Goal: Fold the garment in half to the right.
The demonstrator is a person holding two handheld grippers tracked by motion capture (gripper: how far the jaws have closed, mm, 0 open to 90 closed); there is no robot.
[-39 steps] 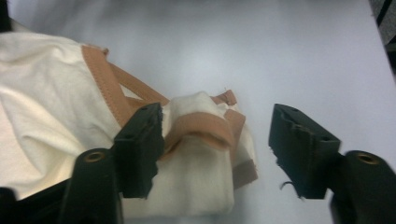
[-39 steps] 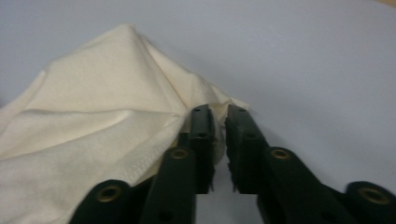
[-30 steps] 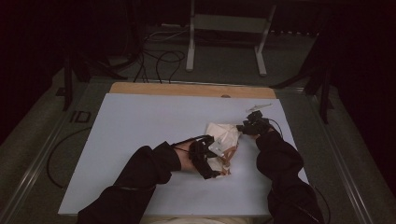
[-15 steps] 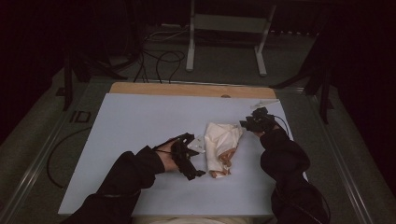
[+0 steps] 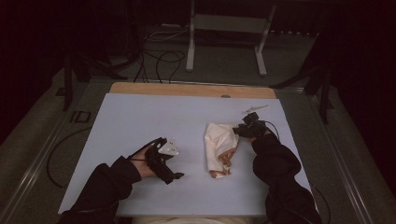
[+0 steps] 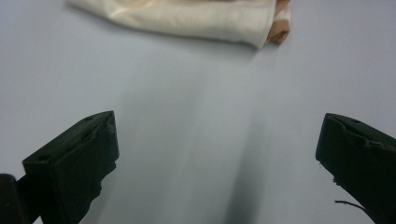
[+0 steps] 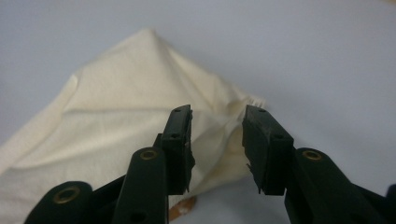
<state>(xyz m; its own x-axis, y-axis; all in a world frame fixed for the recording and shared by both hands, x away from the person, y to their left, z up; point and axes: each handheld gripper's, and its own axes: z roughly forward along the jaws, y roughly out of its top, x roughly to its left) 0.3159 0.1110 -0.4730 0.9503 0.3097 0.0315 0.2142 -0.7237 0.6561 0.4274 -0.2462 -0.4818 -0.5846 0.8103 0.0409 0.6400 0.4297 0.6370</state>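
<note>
A cream cloth (image 5: 217,140) lies on the white board (image 5: 140,116), draped over a tan thing (image 5: 223,165) that pokes out at its near end. My right gripper (image 5: 240,130) is at the cloth's far right corner. In the right gripper view its jaws (image 7: 217,135) have just been closing and stand a little apart, with the cloth (image 7: 107,116) under and behind the gap. My left gripper (image 5: 172,157) is well left of the bundle. Its jaws (image 6: 217,144) have just been opening and stand wide open over bare board, the cloth (image 6: 187,16) and tan end (image 6: 279,30) farther off.
A wooden strip (image 5: 187,88) runs along the board's far edge. A small pale object (image 5: 256,109) lies near the far right corner. Beyond the table, cables (image 5: 163,56) and a metal stand (image 5: 224,28) sit on the dark floor.
My left gripper has let go of the bundle, opened wide and pulled away to the left. The cloth has settled flat on the board. My right gripper has shifted slightly at the cloth's far corner.
</note>
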